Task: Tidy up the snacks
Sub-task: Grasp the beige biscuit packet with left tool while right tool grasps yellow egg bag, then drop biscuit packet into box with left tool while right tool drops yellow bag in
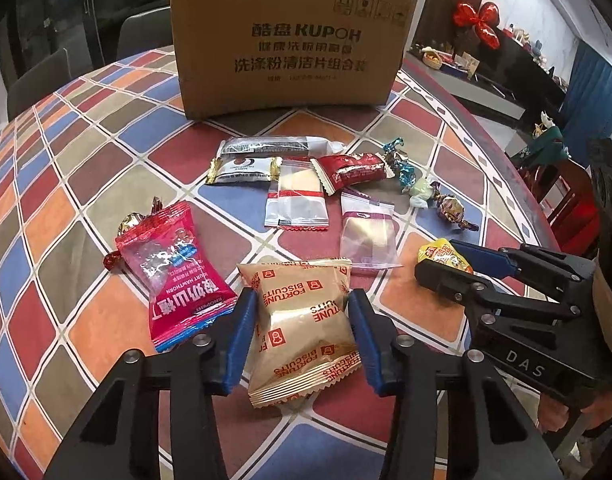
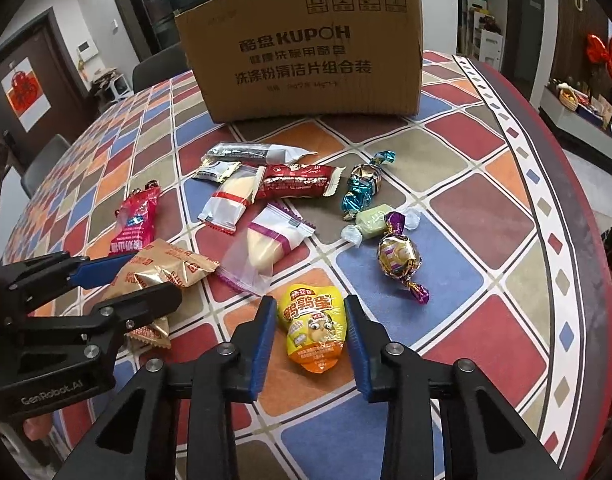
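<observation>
My left gripper straddles a gold Fortune Biscuits packet lying on the table; its blue pads touch the packet's sides. The packet also shows in the right wrist view. My right gripper straddles a yellow quail-egg pouch; the pads sit close against its sides. From the left wrist view that gripper is around the pouch. A cardboard box stands open-topped at the back. Several more snacks lie between, among them a red hawthorn packet.
The round table has a checkered cloth. Wrapped candies and a green sweet lie at the right. Clear wafer packets and a dark red bar lie mid-table. Chairs stand beyond the far edge; a sideboard stands at the right.
</observation>
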Available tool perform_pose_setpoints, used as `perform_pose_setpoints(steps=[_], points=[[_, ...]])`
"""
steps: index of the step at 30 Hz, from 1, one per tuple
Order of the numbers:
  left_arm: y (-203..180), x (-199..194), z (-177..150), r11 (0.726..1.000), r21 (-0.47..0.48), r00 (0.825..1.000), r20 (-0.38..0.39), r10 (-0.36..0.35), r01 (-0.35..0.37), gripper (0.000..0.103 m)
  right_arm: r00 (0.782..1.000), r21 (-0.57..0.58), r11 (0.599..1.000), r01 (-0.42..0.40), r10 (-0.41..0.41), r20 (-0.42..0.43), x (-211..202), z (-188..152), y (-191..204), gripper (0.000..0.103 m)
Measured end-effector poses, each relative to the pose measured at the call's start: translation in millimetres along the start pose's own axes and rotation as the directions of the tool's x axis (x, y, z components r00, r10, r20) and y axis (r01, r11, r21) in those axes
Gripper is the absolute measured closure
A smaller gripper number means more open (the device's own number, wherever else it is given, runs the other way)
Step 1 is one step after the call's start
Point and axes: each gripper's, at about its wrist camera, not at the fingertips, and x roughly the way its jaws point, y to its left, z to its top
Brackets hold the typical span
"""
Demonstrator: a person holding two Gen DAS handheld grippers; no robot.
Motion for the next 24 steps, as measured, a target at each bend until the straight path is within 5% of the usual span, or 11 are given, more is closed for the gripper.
perform_pose_setpoints(steps=[12, 24], points=[[-2, -38, 9, 0.999, 0.033, 0.995, 0.103, -0.014, 0.010, 0.058, 0.995, 0.000, 1.000, -0.008, 0.008, 0.097, -39, 8, 15, 0.069], [2, -89, 66, 0.996, 0.093, 0.965, 0.261, -0.014, -0.011, 0.058, 0.965, -0.034, 0.999, 0.008, 0.001, 0.262, -89, 61, 31, 0.069]])
